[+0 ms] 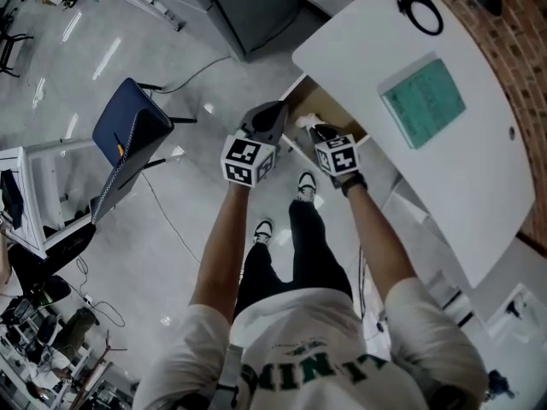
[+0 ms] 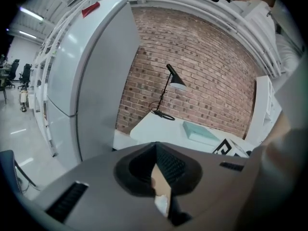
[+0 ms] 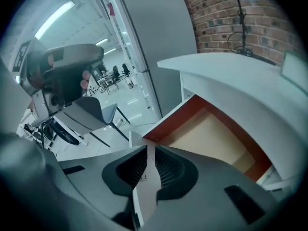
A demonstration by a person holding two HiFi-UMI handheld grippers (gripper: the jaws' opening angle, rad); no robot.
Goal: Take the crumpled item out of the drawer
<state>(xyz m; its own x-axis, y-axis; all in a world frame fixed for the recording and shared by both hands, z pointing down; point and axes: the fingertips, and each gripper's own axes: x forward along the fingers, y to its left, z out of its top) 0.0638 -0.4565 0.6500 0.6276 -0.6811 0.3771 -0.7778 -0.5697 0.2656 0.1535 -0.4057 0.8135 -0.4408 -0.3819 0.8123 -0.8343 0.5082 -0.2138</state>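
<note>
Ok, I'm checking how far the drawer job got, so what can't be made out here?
Head view: a small white patch at the open tan-floored wooden drawer; too small to identify.
Left gripper view: white scrap in the left gripper's narrow jaw gap; gripped or behind, unclear.
Right gripper view: the right gripper, shut on the white drawer front, hides the drawer's near end.

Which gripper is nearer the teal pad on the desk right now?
Right. The right gripper is at the open drawer, down-left of the teal pad; the left gripper is beyond it, farther left.
</note>
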